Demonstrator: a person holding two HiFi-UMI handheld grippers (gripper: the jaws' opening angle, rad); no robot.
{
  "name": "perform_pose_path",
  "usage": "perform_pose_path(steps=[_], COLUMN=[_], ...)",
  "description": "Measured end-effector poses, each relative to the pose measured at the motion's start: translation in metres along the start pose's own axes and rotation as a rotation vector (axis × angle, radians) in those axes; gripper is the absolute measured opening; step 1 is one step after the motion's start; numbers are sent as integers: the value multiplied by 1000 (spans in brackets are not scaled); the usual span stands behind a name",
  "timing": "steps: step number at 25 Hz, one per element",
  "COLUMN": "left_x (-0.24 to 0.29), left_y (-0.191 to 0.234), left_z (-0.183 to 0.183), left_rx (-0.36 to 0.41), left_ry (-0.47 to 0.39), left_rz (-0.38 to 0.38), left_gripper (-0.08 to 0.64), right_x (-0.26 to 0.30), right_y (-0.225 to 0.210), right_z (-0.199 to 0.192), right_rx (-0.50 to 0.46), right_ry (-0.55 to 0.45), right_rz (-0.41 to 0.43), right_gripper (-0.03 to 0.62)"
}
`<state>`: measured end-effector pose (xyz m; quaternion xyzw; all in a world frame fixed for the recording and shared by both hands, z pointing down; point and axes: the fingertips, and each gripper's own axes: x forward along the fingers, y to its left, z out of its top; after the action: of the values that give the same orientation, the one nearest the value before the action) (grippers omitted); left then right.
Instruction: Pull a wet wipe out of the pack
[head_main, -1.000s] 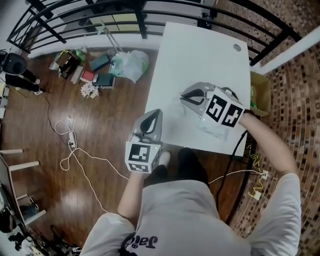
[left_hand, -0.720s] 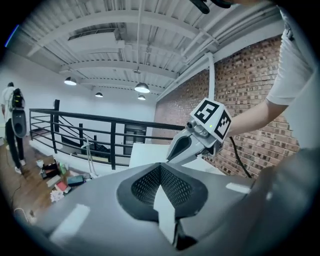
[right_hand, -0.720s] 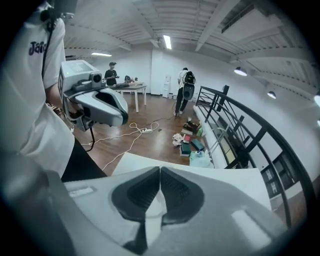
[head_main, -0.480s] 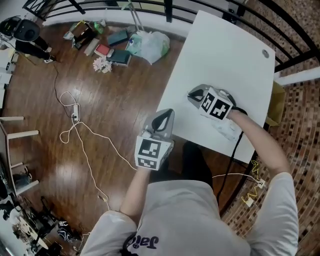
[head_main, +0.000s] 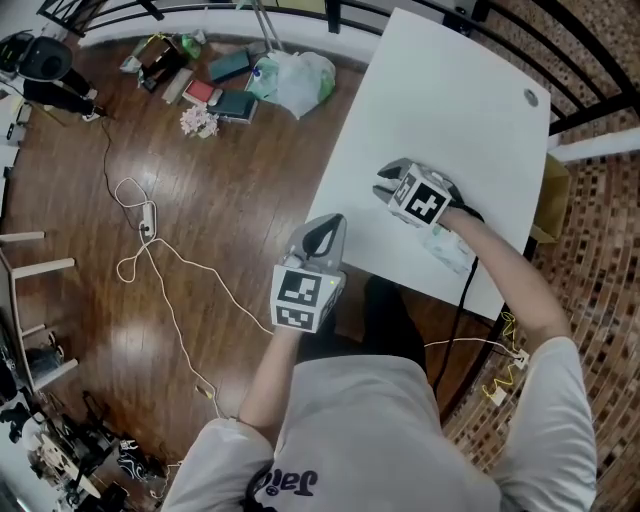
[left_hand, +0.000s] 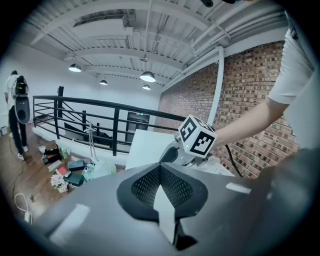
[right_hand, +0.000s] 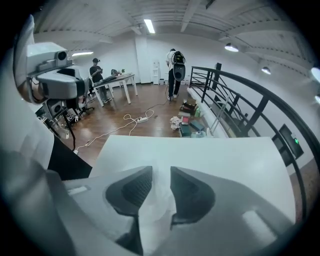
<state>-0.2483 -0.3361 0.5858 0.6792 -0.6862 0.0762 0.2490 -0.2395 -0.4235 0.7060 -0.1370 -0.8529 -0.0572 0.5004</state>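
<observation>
In the head view, my right gripper (head_main: 385, 188) is low over the white table (head_main: 440, 100), toward its near edge, with the tips pointing away from me and leftward. The wet-wipe pack (head_main: 452, 248) lies just behind that gripper, closer to the near edge and partly under the forearm. Its long axis looks to run roughly along the forearm. My left gripper (head_main: 324, 230) hangs off the table's left edge over the wooden floor, well apart from the pack, so the right hand is plainly the nearer one. I cannot pick out the loose wipe against the white top from here.

In the left gripper view, the jaws are pressed together and I see nothing caught between them. The other gripper's marker cube sits ahead and slightly right, over the table.

In the right gripper view, the jaws have just been opening and stand parted about halfway. A thin white wet wipe (right_hand: 157, 200) lies in the gap between them, and neither pad clamps it. The bare tabletop spreads beyond the tips.

I judge the wipe is already out and let go. Any further pull means reaching back toward the near edge for the pack, with the right hand.
</observation>
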Motion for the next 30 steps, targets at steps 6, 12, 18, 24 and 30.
perform_pose_path(steps=[6, 12, 18, 24, 30], left_x=[2, -4, -24, -51, -88], left_y=[-10, -55, -116, -178, -226], left_z=[27, 83, 120, 128, 126], left_rx=[36, 111, 215, 316, 300], left_ry=[-39, -127, -188, -243, -321], left_rz=[-48, -184, -358, -515, -508], left_gripper=[14, 14, 14, 14, 14], right_x=[-70, -173, -276, -358, -427], right_y=[-6, 7, 46, 110, 192], right_z=[23, 32, 16, -33, -62], right_rx=[4, 37, 128, 357, 635], right_ry=[-88, -180, -268, -445, -797], right_rz=[-106, -278, -512, -783, -1010], right_gripper=[95, 76, 11, -8, -8])
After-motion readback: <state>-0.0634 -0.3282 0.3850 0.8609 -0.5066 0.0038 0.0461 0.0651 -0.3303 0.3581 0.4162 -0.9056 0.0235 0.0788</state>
